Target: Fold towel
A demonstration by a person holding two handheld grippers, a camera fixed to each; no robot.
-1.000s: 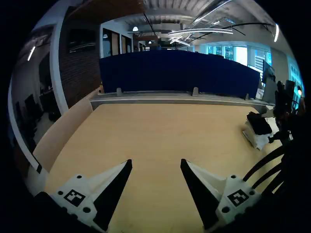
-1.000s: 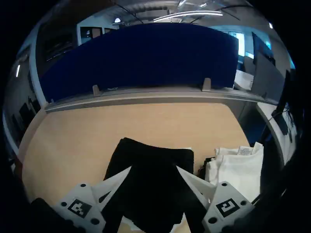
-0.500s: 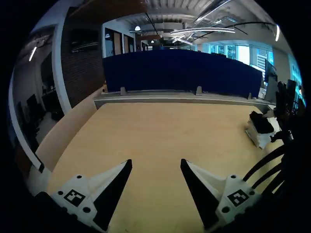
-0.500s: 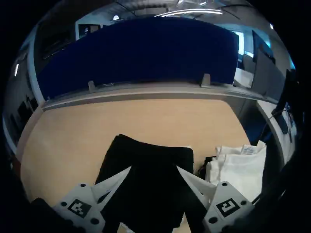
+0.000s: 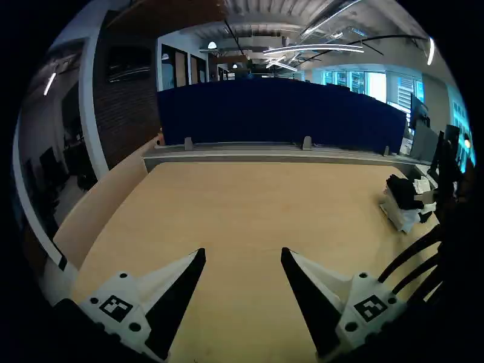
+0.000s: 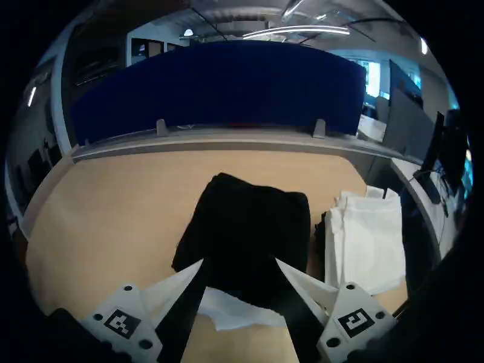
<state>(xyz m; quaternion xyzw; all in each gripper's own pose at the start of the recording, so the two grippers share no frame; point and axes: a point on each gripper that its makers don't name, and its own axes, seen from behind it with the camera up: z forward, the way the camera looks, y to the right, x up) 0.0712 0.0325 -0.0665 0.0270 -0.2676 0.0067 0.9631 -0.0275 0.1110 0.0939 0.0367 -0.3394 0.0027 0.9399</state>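
Observation:
A black folded towel (image 6: 248,224) lies on the wooden table (image 6: 109,206), on top of a white towel whose near edge (image 6: 236,313) pokes out beneath it. My right gripper (image 6: 239,263) is open, its fingers straddling the black towel's near edge without pressing on it. In the left gripper view, my left gripper (image 5: 242,251) hangs open over bare wood with nothing between its fingers. The same black towel (image 5: 404,184) sits far off at the right, on a white pile (image 5: 402,215).
A second stack of white folded towels (image 6: 366,242) lies right of the black one, near the table's right edge. A blue partition (image 5: 278,115) with a grey ledge closes the table's far side. Dark chair rails (image 5: 417,260) stand at the right.
My right gripper has drawn back from the black towel, which now sits farther ahead with the white towel's edge showing under it. The left gripper has hardly moved.

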